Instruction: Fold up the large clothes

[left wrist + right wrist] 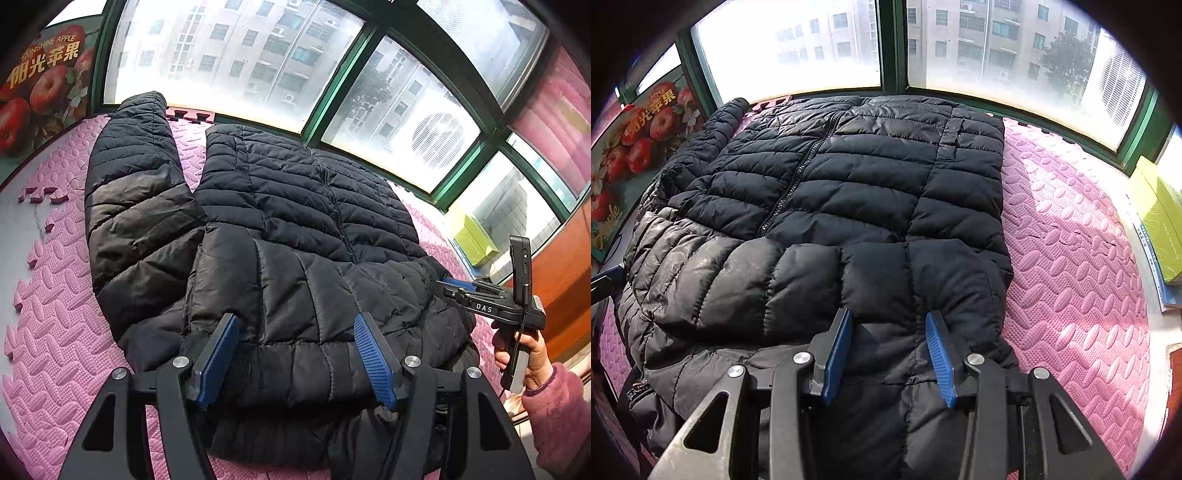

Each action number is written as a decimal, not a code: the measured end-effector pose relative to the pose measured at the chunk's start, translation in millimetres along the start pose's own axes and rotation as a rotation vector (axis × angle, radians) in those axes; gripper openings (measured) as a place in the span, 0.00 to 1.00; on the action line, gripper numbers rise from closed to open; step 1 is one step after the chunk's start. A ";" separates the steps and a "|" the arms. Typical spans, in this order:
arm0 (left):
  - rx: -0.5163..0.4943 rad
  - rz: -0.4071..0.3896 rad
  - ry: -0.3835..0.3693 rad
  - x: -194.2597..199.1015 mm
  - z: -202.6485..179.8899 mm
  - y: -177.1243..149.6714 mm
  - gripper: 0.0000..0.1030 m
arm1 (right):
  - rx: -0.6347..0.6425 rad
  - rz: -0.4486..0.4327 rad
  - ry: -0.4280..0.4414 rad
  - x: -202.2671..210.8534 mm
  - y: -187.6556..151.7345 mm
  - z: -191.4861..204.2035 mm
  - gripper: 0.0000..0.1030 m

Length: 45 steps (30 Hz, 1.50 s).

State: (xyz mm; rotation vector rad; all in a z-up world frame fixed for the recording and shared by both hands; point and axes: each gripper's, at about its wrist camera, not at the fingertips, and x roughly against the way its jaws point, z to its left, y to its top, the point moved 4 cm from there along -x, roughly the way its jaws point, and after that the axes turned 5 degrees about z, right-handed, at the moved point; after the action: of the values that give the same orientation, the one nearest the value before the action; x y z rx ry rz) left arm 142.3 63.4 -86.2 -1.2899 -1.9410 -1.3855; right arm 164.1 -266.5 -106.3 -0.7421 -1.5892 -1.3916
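A black quilted puffer jacket lies front up, zipper closed, on a pink foam mat. One sleeve stretches toward the window on the left. A padded part is folded across the jacket's near end. My left gripper hovers over that near fold with its blue pads wide apart, fabric between them but not squeezed. My right gripper has its pads dug into a bunched ridge of the jacket's near right edge. It also shows in the left wrist view, held by a hand in a pink sleeve.
A green-framed window runs along the far side of the mat. An apple-print board stands at the left. A yellow-green box sits on the sill at the right, beside an orange wooden panel. Bare mat lies right of the jacket.
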 end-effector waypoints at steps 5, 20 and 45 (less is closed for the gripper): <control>-0.055 0.014 0.003 -10.0 -9.3 7.2 0.64 | 0.107 -0.087 0.133 35.5 10.5 52.0 0.44; 0.035 -0.015 0.080 5.2 64.1 55.1 0.43 | 0.424 0.092 0.183 -16.5 -11.3 157.4 0.46; 0.531 0.014 0.029 -87.1 287.7 192.9 0.56 | 0.563 0.115 0.246 -32.2 11.6 259.7 0.47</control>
State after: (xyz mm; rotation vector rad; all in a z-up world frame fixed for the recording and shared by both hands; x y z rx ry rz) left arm 397.9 296.8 -174.3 -1.0146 -2.0789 -0.7889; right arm 130.3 -7.6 -128.1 -0.3039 -1.6021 -0.8480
